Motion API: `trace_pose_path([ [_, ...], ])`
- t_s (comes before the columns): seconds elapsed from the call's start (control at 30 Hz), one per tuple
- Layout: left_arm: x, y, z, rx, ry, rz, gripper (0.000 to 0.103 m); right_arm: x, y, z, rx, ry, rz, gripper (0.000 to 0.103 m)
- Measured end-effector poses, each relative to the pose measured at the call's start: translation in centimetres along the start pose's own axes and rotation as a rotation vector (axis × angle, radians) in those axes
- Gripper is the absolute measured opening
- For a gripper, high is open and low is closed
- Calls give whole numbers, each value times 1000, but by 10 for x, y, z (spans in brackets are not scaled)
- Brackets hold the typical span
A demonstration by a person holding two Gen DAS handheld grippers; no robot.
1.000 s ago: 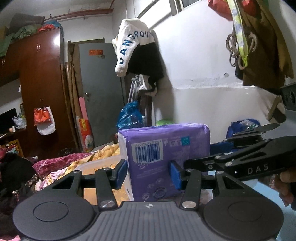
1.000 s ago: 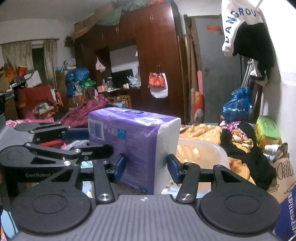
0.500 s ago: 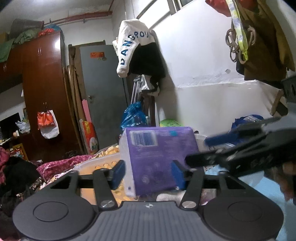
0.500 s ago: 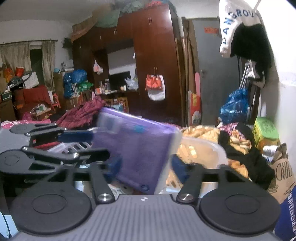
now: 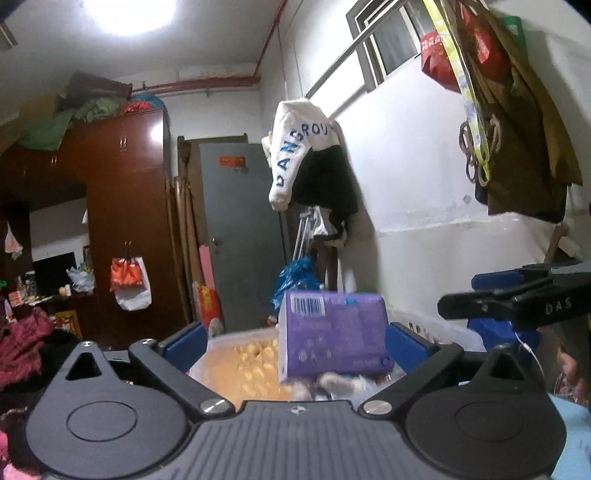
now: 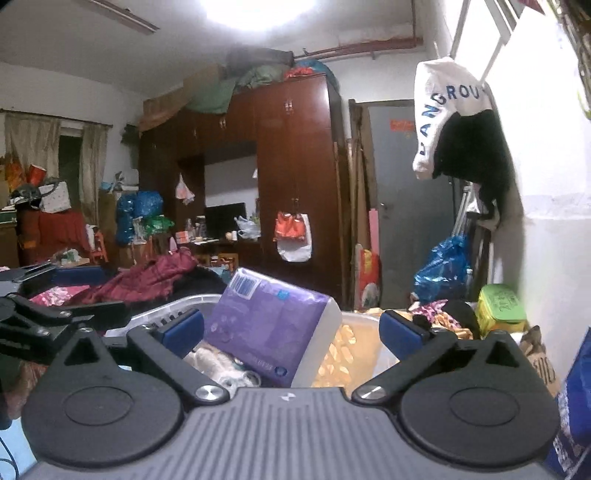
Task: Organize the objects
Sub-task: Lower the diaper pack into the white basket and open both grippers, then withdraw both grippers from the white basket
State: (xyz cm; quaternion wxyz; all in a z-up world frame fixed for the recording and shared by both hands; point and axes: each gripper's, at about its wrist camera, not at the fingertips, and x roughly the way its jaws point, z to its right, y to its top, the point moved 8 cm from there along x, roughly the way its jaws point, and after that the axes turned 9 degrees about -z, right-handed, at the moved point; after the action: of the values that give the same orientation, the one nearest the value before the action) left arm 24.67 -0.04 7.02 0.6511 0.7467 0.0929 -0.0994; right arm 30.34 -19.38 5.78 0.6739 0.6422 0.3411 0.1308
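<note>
Purple pack (image 5: 332,341) lies tilted in white basket (image 5: 436,326), barcode end up, dead ahead of both grippers. Left gripper (image 5: 295,341) and right gripper (image 6: 291,328): jaws opening wide, pads clear of pack. Neither hand clearly nearer.

Ceiling light (image 6: 258,7) on at 12 o'clock, glaring. Dark red wardrobe (image 6: 295,177) at 11 o'clock, bundles stacked on top. Grey door (image 6: 410,206) at 1 o'clock, shut, red notice on it. White wall (image 5: 424,221) at 2 o'clock, with a high window (image 5: 395,40). Curtains (image 6: 88,166) at 9 o'clock. White jacket (image 6: 447,110) hangs by the door. Floor not visible.
</note>
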Motion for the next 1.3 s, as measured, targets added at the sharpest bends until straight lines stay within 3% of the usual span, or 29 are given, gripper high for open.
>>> trace_pose_path([
  [0.17,-17,-13,4,-20,-24,-48,103,0,-15,-8,37,0,-69,103],
  [0.3,-49,-13,0,-33,-5,-41,103,-25,-17,-18,4,14,-46,103],
  [0.53,-128,-3,-1,-57,0,3,103,-72,-6,-29,-43,-70,14,103],
  [0.67,-142,4,-4,-35,48,-47,103,-86,-1,-31,-32,-79,37,103],
  [0.87,-102,-2,-6,-78,28,-114,103,-70,-1,-27,-16,-126,19,103],
  [0.97,-63,-13,-2,-131,-45,-141,103,-36,-7,-20,-17,-107,-68,103],
  [1.03,-37,-22,0,-140,-50,-186,103,-11,-12,-14,-25,-94,-125,103],
  [1.17,9,-35,2,-141,-24,-285,103,29,-27,0,-10,-177,-218,103],
  [1.3,15,-45,9,-158,-62,-292,103,42,-41,11,60,-147,-231,103],
])
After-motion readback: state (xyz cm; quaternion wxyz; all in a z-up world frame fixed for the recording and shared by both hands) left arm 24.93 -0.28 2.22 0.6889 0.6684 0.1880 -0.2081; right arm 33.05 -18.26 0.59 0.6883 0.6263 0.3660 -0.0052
